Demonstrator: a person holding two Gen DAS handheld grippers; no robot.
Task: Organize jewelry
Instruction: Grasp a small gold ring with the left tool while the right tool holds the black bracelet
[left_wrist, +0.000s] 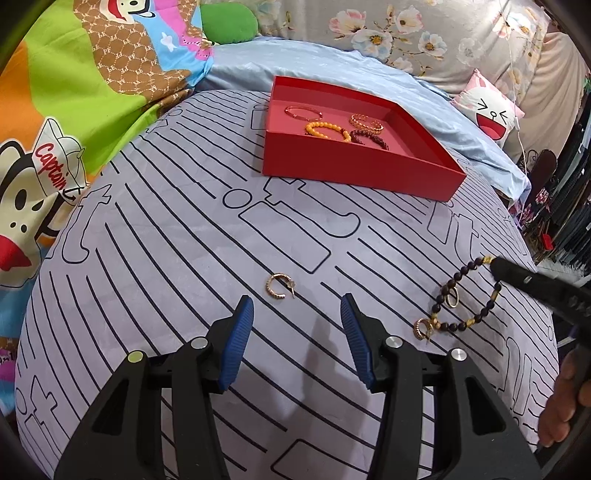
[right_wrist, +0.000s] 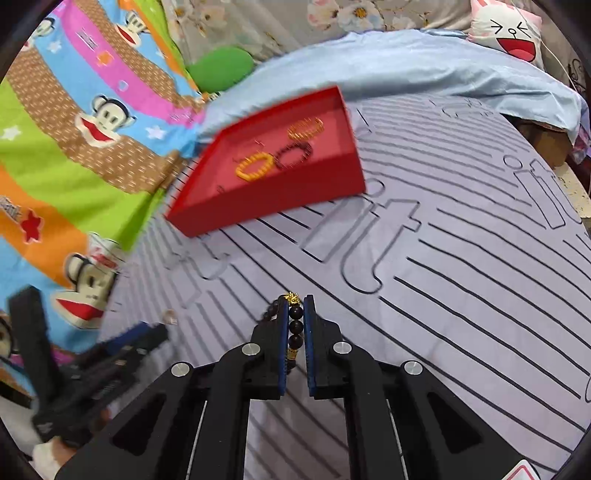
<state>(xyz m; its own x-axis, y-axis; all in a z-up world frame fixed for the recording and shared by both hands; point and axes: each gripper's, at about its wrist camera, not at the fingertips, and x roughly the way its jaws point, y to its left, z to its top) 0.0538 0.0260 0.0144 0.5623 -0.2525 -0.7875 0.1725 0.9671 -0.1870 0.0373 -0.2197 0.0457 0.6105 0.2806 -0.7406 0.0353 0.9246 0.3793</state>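
Right gripper (right_wrist: 296, 306) is clamping the dark bead bracelet (left_wrist: 452, 291); left gripper (left_wrist: 297, 308) is hovering open near gold hoop earring (left_wrist: 277, 288); red tray (left_wrist: 354, 175) beyond.

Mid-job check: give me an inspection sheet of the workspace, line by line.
Surface: grey bedsheet with black line print, on a bed.
Job's things: red tray holds four bracelets, among them an orange bead bracelet. Dark bead bracelet clamped in the right gripper, partly lifted. Gold hoop earring lies loose on the sheet; two more gold hoops by the bracelet.
Clutter: nothing seen.
Grippers: left gripper open, holding nothing, near the loose earring; right gripper shut on the bracelet.
Cables: thin white cord at the far right.
Surroundings: cartoon monkey quilt, blue blanket, smiley pillow.
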